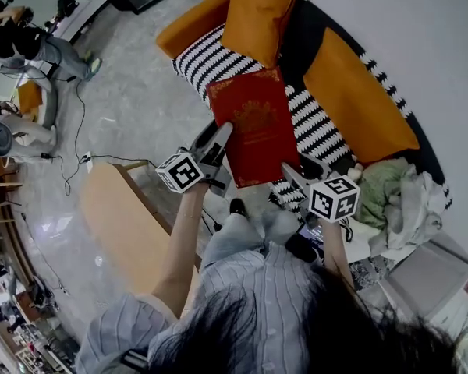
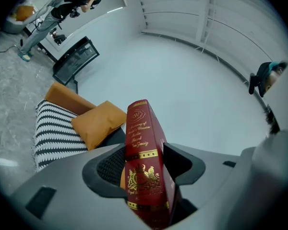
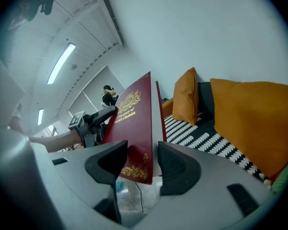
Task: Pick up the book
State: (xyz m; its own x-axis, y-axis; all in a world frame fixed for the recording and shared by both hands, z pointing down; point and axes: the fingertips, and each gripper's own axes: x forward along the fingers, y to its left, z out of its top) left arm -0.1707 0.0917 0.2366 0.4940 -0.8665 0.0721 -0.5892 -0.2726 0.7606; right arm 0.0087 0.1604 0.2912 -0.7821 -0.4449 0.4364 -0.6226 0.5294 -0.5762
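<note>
Clamping the red book (image 1: 256, 123) are the left hand-held gripper (image 1: 220, 139) and right hand-held gripper (image 1: 291, 171)

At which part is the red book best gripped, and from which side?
Clamp the red book across its thickness, pads on both flat covers: the left gripper at the spine edge, coming from the book's left, the right gripper at the near corner on the open-page side. Both hold it so now.
</note>
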